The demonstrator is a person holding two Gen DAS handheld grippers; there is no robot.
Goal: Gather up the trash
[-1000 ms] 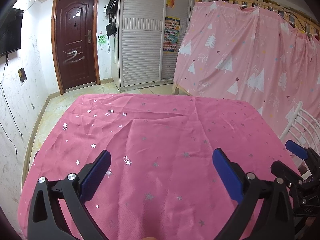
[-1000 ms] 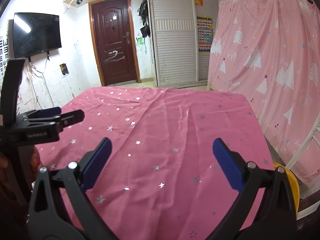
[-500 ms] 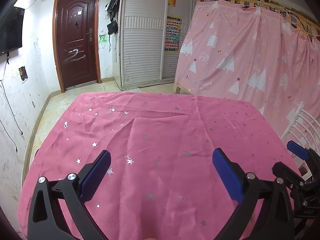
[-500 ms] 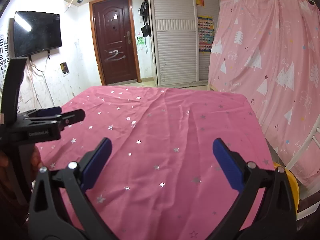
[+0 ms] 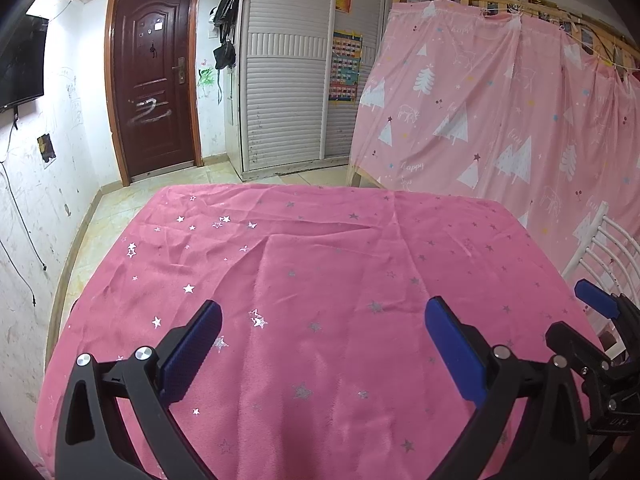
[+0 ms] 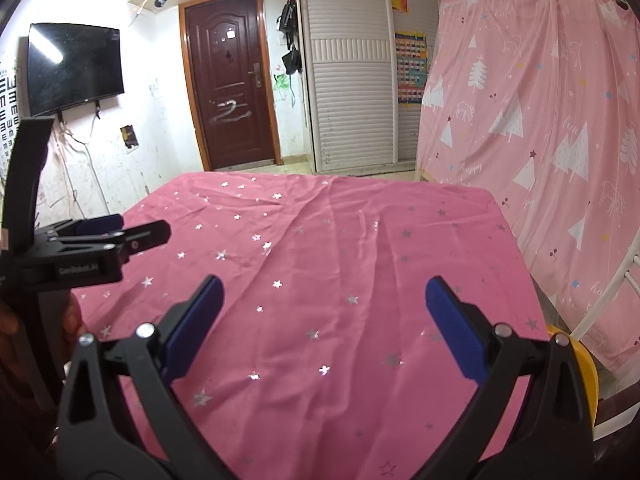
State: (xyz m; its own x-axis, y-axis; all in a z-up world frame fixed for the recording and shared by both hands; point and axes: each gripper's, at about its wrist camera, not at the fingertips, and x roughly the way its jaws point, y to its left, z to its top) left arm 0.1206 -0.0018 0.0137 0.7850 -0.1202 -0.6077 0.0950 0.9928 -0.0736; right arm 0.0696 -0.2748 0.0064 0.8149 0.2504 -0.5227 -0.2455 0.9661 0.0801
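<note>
A table covered by a pink cloth with silver stars [image 5: 320, 272] [image 6: 328, 264] fills both views. No trash shows on it. My left gripper [image 5: 322, 320] hovers over the near part of the cloth, open, with nothing between its blue pads. My right gripper [image 6: 324, 300] is likewise open and empty above the cloth. Seen from the right wrist view, the left gripper [image 6: 116, 232] sits at the left edge, held by a hand [image 6: 12, 328]. One blue finger of the right gripper [image 5: 596, 300] pokes in at the right of the left wrist view.
A yellow round object [image 6: 584, 364] sits just past the table's right edge, by a white metal rail [image 5: 612, 248]. A pink tree-print curtain [image 5: 500, 112] hangs on the right. A dark door [image 5: 154, 80], white shuttered wardrobe [image 5: 288, 80] and wall TV [image 6: 74, 66] stand beyond.
Both views have shifted only slightly; the grippers stay open and hover in about the same place over the cloth.
</note>
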